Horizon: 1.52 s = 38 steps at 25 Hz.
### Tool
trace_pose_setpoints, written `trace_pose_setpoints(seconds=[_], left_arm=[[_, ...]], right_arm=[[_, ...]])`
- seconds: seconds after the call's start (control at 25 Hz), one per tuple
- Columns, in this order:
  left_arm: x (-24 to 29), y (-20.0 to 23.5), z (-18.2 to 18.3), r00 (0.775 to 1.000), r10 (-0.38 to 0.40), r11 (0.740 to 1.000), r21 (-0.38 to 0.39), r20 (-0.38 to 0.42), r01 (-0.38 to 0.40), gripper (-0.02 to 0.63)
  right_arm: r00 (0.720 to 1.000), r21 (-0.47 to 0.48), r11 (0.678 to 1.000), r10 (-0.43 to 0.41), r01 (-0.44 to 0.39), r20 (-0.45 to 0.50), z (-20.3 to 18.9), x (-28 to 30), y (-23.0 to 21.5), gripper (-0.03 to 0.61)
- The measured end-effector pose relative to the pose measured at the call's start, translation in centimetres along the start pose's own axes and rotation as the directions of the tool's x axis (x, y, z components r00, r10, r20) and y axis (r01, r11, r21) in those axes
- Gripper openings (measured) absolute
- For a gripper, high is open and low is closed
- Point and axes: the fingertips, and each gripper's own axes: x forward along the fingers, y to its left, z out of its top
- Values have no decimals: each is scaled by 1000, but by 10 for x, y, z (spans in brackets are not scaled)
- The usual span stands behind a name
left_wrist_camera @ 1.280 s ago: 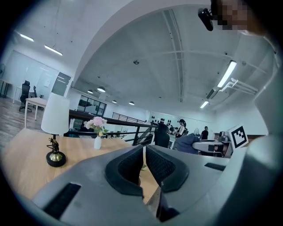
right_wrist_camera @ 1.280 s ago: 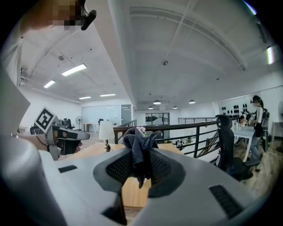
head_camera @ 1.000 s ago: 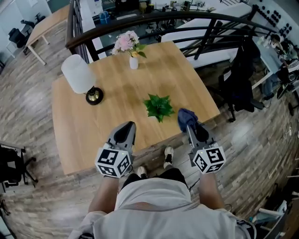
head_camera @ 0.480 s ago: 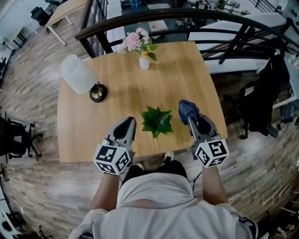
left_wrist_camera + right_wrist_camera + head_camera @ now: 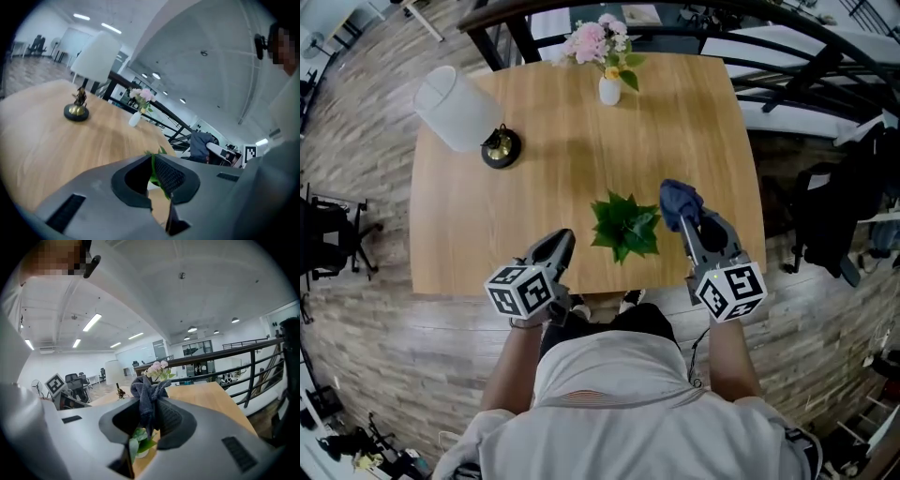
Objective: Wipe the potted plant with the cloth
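You had stepped closer than a second before. The wooden surface point(image 5: 544, 187) now filled the middle of the head view. The potted plant point(image 5: 625, 226) sat between your two tools near the front edge, where earlier it stood ahead of them.

Your left tongs point(image 5: 559, 242) had swung to point in toward the plant, tip just left of it. They were clenched to a sliver on nothing, with green leaves showing through the slit in the left gripper view. Your right tongs point(image 5: 687, 223) kept their clamp on the dark blue cloth point(image 5: 678, 201), which bunched above the tips just right of the plant.

The left cube point(image 5: 523, 291) and right cube point(image 5: 730, 291) bore black-and-white square markers.

The plant was small, its pointed bright-green leaves spreading like a star. The right gripper view caught a glimpse of a pale pot beneath them.

A white-shaded table lamp point(image 5: 457, 105) and a white vase point(image 5: 608, 90) of pink flowers stood at the far side.
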Motion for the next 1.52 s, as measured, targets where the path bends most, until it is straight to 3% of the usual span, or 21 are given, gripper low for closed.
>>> trace_pose_setpoints(seconds=[0.12, 0.2, 0.24, 0.32, 0.56, 0.72, 0.88, 1.04, 1.28, 1.44, 1.52], left_arm=[[15, 27, -41, 993, -63, 984, -172, -99, 45, 29], [29, 30, -60, 977, -144, 967, -232, -156, 106, 31], [36, 28, -65, 967, -185, 959, -247, -173, 139, 32], [49, 24, -71, 950, -248, 943, -270, -191, 192, 92], [73, 16, -90, 893, -379, 886, -376, -243, 273, 110], [70, 10, -105, 857, -424, 878, -366, -294, 308, 115], [74, 17, -112, 866, -397, 886, -373, -303, 276, 115], [83, 14, -94, 877, -425, 849, -436, -223, 300, 115], [97, 14, -90, 887, -407, 846, -457, -218, 275, 114], [100, 16, -95, 891, -407, 819, -513, -203, 257, 117], [101, 16, -95, 891, -408, 812, -525, -197, 255, 117]], right_arm=[[999, 3, 1000, -14, 14, -38, -10, 6, 12, 135], [998, 6, 1000, -23, 23, -50, -14, 10, 19, 133], [998, 10, 1000, -28, 29, -53, -15, 12, 21, 133], [998, 14, 999, -37, 38, -60, -18, 15, 27, 133], [997, 22, 999, -41, 43, -70, -23, 25, 39, 133], [996, 32, 998, -45, 47, -78, -28, 29, 43, 133], [995, 42, 998, -44, 48, -87, -33, 32, 42, 133], [994, 48, 998, -41, 46, -97, -37, 32, 40, 133], [994, 53, 998, -12, 18, -112, -39, 37, 41, 133], [986, 8, 993, 118, -118, -117, -26, 55, 65, 133], [959, -38, 970, 233, -241, -159, -23, 70, 88, 133]])
